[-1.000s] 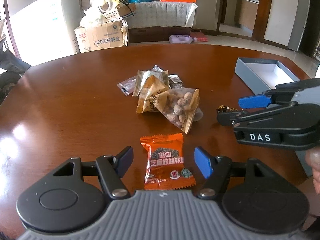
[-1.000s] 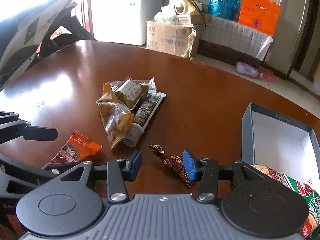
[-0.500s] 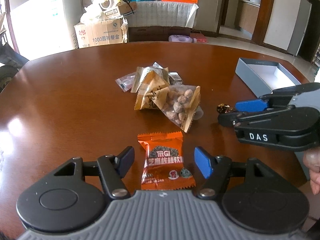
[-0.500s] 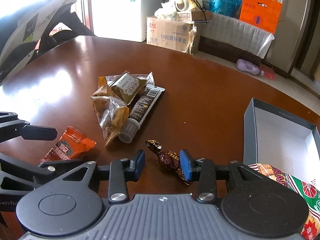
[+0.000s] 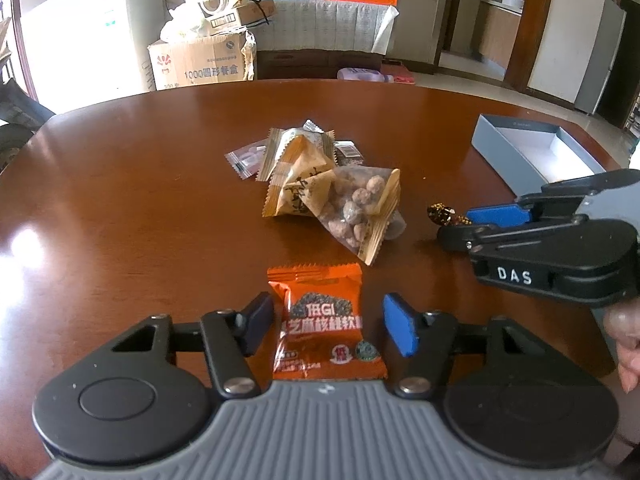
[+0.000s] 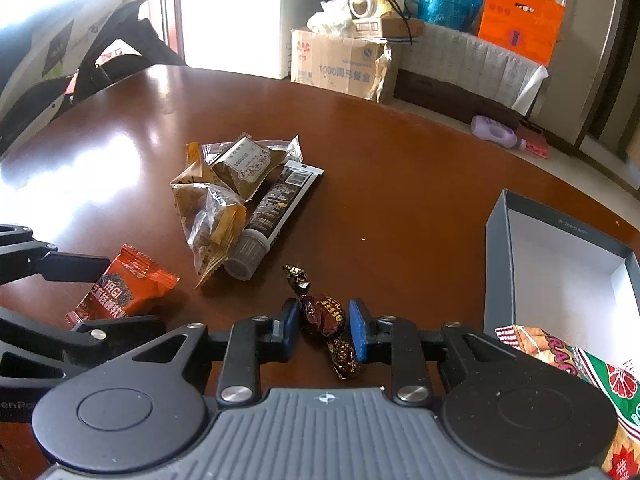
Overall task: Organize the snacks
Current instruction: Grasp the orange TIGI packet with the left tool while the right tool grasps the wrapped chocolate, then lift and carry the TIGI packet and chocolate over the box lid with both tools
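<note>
Your left gripper (image 5: 326, 326) stands open around the orange snack packet (image 5: 326, 328), which lies flat on the tabletop (image 5: 120, 208) with a clear gap to the right pad. Your right gripper (image 6: 323, 326) is nearly closed on the brown wrapped candy (image 6: 326, 320); the pads sit against its middle, though I cannot tell whether they grip it yet.

By my judgement, you are at the pick-up step for both hands. Next, close the left jaws squarely on the packet, firm up the right grip, lift both and carry them to the grey box (image 6: 496, 264) at the right.

Counting left to right: one orange packet, one loose pile (image 5: 320, 188) of about five snacks at the centre, one candy, one open box, and one red-and-green packet (image 6: 600, 380) at its near end.
</note>
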Available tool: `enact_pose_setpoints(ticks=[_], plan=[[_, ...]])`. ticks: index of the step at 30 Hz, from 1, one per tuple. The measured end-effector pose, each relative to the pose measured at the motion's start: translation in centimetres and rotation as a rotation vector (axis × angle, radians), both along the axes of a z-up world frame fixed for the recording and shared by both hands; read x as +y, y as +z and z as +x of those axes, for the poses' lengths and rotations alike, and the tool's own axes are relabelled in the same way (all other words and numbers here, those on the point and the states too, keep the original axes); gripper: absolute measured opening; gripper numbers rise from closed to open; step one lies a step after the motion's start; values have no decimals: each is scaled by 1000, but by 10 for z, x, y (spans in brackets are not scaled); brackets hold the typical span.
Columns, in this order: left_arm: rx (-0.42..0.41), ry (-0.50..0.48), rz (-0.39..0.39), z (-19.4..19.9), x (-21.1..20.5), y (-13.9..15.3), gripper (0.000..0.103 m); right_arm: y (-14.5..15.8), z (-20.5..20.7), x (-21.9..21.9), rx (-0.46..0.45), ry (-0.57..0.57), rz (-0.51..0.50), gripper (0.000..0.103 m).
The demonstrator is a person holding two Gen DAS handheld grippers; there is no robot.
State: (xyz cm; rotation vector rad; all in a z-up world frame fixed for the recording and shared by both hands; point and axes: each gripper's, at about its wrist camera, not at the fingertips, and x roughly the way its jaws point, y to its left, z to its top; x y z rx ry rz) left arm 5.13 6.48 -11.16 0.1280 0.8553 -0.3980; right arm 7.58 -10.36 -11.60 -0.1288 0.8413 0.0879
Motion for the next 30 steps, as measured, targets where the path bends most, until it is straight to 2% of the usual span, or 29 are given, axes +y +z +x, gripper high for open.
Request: enact_pose_setpoints(ticks=[2,7,14,30], plan=[[8,3,-9,1,0,-1,48,0,0,1,2,2,-2,29],[-4,-5,-2,-2,-3,-2,47,0,-3,3,-2,9,-8,28],[-21,7,-4,-5,0,-3,37,-1,-6,4,-15,4,-6,25],[-37,-24,-3,-8,-3,8,35,10,-16,-3,-52,-37,71,24]])
